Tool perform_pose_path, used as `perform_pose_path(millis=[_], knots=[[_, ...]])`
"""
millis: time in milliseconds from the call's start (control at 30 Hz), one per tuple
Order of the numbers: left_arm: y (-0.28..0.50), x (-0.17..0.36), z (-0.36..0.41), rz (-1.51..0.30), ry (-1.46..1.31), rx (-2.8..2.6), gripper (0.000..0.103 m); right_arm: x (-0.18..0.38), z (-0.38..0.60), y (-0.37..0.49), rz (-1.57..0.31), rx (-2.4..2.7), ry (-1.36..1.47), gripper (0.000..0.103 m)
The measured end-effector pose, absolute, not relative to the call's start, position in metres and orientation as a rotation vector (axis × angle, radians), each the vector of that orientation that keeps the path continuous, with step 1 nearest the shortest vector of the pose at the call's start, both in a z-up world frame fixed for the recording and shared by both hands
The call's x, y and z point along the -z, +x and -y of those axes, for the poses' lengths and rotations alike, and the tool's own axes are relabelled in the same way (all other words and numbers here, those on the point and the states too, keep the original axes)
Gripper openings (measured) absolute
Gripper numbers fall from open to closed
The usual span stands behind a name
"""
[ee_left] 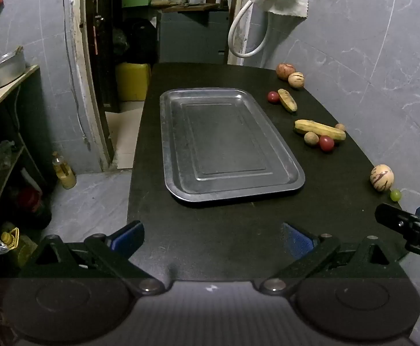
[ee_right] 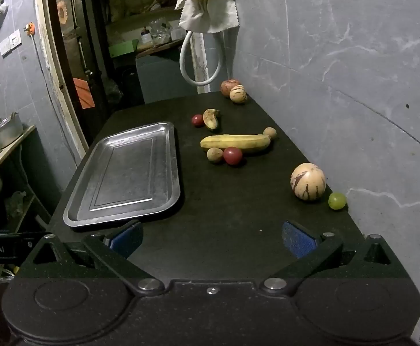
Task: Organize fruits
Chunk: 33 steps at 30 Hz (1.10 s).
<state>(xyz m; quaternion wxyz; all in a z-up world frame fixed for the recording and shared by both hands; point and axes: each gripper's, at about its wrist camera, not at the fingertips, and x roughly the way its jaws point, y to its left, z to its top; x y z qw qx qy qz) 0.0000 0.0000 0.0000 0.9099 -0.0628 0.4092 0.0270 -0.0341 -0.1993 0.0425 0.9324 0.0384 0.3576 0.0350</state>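
Both tools, left (ee_left: 213, 238) and right (ee_right: 213, 238), gape wide and empty over the tabletop (ee_right: 224, 216). Only the left view shows an oil bottle (ee_left: 63, 171) on the floor; fruit lies beside the bare tray (ee_right: 129, 173).

Both wrist views look downward along the table (ee_left: 152, 216), sharing the tray (ee_right: 129, 213).

The tray (ee_left: 230, 144) lies on the table (ee_left: 218, 230), centre of the left wrist frame, nothing in it. All fruit lies right of it, along the wall. Upper right: an apple (ee_left: 285, 71) touching a melon (ee_left: 296, 80). Below them, a tomato (ee_left: 273, 97) just left of a short banana (ee_left: 287, 100). Mid right: a long banana (ee_left: 319, 129) with 2 small fruits and 1 tomato (ee_left: 326, 143) against it. Lower right: a 2nd melon (ee_left: 382, 178), a grape (ee_left: 395, 195) just below it.
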Motion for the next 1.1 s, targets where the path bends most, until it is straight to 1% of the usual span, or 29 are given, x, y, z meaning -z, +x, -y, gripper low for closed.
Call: perform_pose_path(millis=[1100], knots=[[0.003, 0.009, -0.001, -0.858, -0.138, -0.055, 0.103, -0.041, 0.196, -0.029, -0.74, -0.069, 0.075, 0.102]])
